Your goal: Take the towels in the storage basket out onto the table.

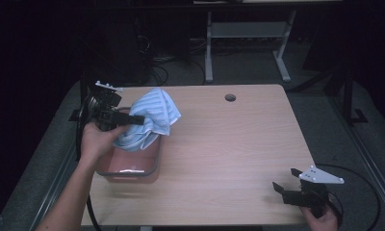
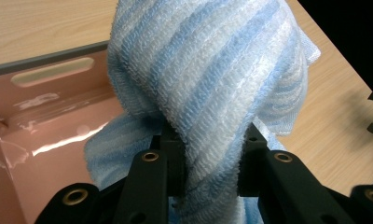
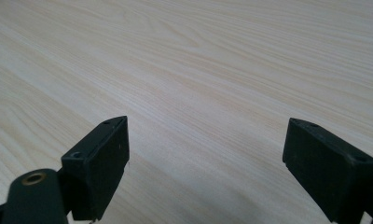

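Striped towel (image 2: 208, 79) pinched, left fingers (image 2: 168, 154) closed

Left forearm enters from bottom left, angled up toward the table's left edge. Left hand (image 1: 96, 139) wraps the left gripper (image 1: 135, 120) from below; jaws point right, closed tight on the cloth (image 1: 152, 118) and holding it raised. Right hand (image 1: 320, 219) sits low at the table's near right corner, only partly in view. Right gripper (image 1: 283, 180) points left, level and low over the tabletop, jaws spread wide with nothing between them.
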{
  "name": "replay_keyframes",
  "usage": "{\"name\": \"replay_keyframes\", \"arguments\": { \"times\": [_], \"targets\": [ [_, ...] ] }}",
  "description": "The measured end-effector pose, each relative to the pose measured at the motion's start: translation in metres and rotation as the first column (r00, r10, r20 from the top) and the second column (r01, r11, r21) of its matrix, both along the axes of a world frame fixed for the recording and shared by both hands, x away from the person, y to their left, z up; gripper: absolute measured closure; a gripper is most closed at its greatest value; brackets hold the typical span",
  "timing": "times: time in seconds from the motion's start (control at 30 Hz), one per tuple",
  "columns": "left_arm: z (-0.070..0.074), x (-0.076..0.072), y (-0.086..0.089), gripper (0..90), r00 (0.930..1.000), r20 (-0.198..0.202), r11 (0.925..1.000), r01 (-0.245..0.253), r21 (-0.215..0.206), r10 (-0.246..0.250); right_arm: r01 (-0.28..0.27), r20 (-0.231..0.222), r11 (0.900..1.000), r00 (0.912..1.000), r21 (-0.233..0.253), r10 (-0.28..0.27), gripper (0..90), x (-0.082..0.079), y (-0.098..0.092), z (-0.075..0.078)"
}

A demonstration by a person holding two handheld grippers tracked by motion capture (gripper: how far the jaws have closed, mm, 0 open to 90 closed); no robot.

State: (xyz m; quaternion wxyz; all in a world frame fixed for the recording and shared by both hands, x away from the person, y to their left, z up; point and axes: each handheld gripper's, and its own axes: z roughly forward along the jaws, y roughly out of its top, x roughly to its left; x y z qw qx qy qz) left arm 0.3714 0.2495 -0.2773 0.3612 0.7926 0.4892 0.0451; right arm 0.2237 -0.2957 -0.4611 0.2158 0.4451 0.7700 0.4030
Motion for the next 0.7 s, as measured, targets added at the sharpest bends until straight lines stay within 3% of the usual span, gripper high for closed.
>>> {"name": "replay_keyframes", "arguments": {
  "times": [0.7],
  "targets": [
    [0.010,0.011,-0.044,70.3,0.9972,0.009,0.9972,0.073,0.014,-0.074,0.007,-0.003,1.000,1.0000,0.002,-0.007,14.1,0.001,-0.002,-0.001]
  ]
}}
